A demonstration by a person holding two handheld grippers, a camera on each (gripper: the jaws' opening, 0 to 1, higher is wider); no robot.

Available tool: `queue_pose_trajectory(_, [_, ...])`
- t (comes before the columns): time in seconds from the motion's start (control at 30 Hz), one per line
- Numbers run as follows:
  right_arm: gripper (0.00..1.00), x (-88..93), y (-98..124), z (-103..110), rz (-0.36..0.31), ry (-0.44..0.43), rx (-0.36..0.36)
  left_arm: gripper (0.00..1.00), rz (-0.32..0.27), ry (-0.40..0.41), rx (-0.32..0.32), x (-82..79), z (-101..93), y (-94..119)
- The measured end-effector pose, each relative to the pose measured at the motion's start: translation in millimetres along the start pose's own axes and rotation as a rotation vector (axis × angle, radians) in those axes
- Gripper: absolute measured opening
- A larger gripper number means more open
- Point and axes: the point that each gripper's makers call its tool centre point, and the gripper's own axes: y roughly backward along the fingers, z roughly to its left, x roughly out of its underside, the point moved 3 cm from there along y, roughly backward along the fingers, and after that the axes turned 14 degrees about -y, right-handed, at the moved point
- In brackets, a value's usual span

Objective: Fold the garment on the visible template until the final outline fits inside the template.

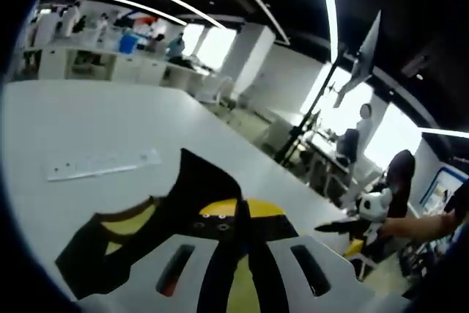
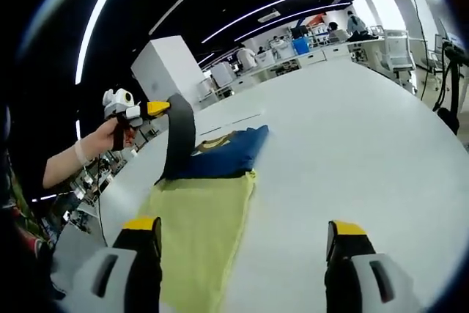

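- Tabletop [image 2: 352, 130]: big, white, curved edge; carries the template, the garment and a strip.
- Template [image 2: 198, 232]: yellow-green sheet flat on the tabletop, seen in the right gripper view, running from between that gripper's jaws up to the garment.
- Garment [image 2: 227, 153]: dark blue with a yellow-trimmed collar, bunched at the template's far end and touching it. One dark part is pulled up off the tabletop.
- Left gripper [image 2: 152, 108]: held in a person's hand [image 2: 110, 133], jaws clamped on the lifted part of the garment. In the left gripper view the dark cloth runs up between the two white jaws, yellow showing behind it.
- Right gripper [image 2: 245, 243]: jaws well apart, nothing between them, yellow tips over the template's near end and bare tabletop.
- Strip [image 1: 102, 164]: pale, long, flat on the tabletop, well beyond the garment in the left gripper view.
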Motion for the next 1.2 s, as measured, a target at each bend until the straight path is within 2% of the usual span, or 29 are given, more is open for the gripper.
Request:
queue_pose_trajectory(0.27, [0.93,-0.8,7.3,1.5,-0.034,-0.019,-0.018,0.0,-0.008,0.065,0.017,19.0,-11.3,-36.3])
queue_pose_trajectory(0.4, [0.93,-1.9,10.6,-0.2,-0.062,-0.037,-0.013,0.0,0.018,0.098,0.001,37.5,-10.5,-52.6])
queue_pose_trajectory(0.6, [0.93,10.2,13.9,-3.8,-0.048,-0.062,-0.006,0.0,0.039,0.167,-0.008,60.6,-7.3,-73.8])
queue_pose_trajectory(0.67, [0.93,11.4,15.6,-3.8,-0.054,-0.074,-0.007,0.0,0.051,0.201,-0.014,67.4,-6.5,-77.9])
queue_pose_trajectory(0.93, [0.93,15.1,18.8,-5.7,-0.062,-0.089,0.001,0.0,0.099,0.204,0.029,86.5,-15.1,-86.9])
queue_pose_trajectory(1.03, [0.93,13.9,18.3,-8.4,-0.065,-0.091,-0.002,0.0,0.101,0.188,0.015,90.0,-14.1,-90.2])
queue_pose_trajectory(1.2, [0.93,17.8,18.6,-12.7,-0.024,-0.074,0.003,0.0,0.089,0.188,0.016,93.0,-15.1,-96.5])
